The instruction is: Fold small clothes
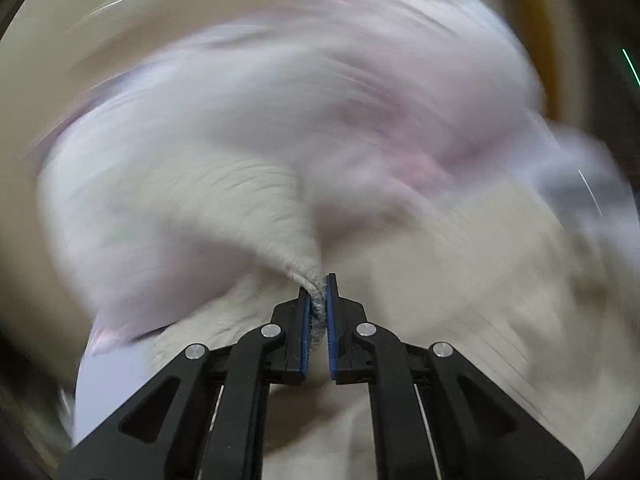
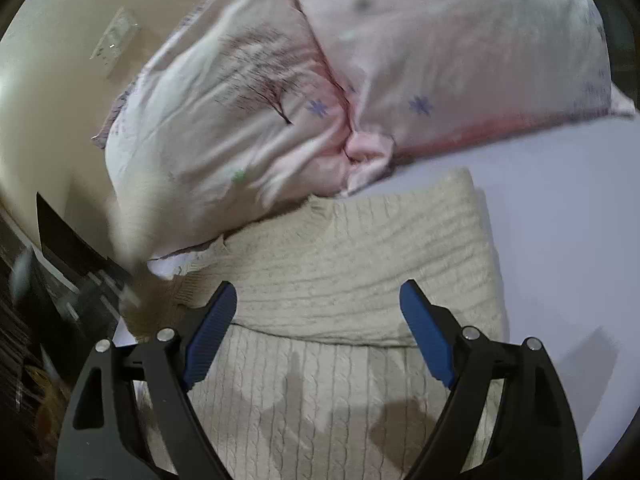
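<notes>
A cream cable-knit sweater (image 2: 340,264) lies on a pale lilac bed sheet (image 2: 560,240), its upper part folded down over the body. My right gripper (image 2: 318,300) is open and empty, hovering just above the sweater's fold. My left gripper (image 1: 319,292) is shut on a bunched edge of the sweater (image 1: 240,200) and lifts it; that view is heavily blurred. At the left of the right wrist view a blurred strip of cream knit (image 2: 132,232) hangs in the air.
Two pink patterned pillows (image 2: 248,120) (image 2: 460,48) lie just beyond the sweater, touching its far edge. A cream wall with a switch plate (image 2: 114,40) is at left. Dark furniture (image 2: 60,248) stands beside the bed's left edge.
</notes>
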The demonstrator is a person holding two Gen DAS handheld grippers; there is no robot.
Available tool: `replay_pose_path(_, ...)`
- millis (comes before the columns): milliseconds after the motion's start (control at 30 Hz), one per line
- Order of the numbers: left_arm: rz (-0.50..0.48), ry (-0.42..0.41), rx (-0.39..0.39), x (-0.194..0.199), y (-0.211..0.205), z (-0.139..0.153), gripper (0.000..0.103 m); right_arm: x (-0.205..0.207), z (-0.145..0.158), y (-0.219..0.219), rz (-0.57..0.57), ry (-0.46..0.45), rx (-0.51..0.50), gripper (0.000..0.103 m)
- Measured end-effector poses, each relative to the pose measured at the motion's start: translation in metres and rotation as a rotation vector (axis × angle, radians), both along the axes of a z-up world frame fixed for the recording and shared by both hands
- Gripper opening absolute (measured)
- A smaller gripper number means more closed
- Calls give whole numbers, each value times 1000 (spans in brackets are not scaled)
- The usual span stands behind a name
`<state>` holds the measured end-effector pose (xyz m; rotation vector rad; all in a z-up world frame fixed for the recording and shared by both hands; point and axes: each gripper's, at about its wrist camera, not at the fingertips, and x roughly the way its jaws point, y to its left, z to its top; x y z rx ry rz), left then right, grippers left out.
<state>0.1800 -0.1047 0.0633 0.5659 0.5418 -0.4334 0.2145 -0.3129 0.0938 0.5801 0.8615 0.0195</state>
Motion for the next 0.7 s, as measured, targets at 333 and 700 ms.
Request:
replay_pose_path(333,181,137,-205,-27,84,4,16,6,-35,-35,-78,143,71,53)
replay_pose_path(700,379,432,-592,-98,218,-30,46,16,-39,-31,-135,79,2,11)
